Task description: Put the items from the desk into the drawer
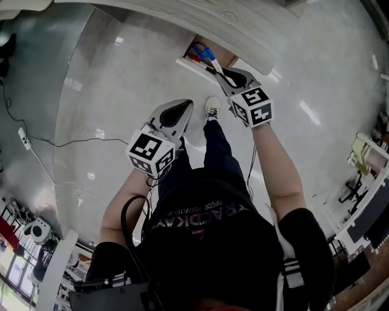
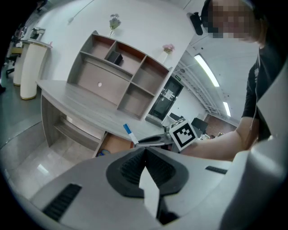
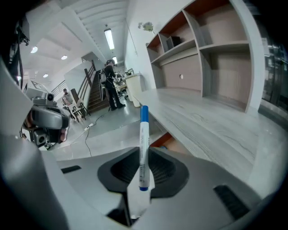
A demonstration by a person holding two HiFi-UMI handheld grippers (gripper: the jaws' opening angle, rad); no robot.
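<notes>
My right gripper (image 1: pixel 220 71) is shut on a white marker with a blue cap (image 3: pixel 143 148). The marker (image 1: pixel 210 58) sticks out past the jaws, over the open drawer (image 1: pixel 189 63) under the grey wooden desk (image 1: pixel 182 18). Blue items lie in the drawer's brown inside (image 2: pixel 114 144). From the left gripper view, the right gripper (image 2: pixel 155 140) and the marker's blue end (image 2: pixel 128 131) hang at the desk's front edge. My left gripper (image 1: pixel 185 108) is lower and nearer to me, over the floor. Its jaws (image 2: pixel 144 155) are shut with nothing in them.
A shelf unit with open cubbies (image 2: pixel 117 76) stands on the desk (image 2: pixel 76 101). A white cylinder (image 2: pixel 29 72) stands at the desk's far end. A cable (image 1: pixel 36 146) runs over the glossy floor. The person's white shoe (image 1: pixel 211 109) is near the drawer.
</notes>
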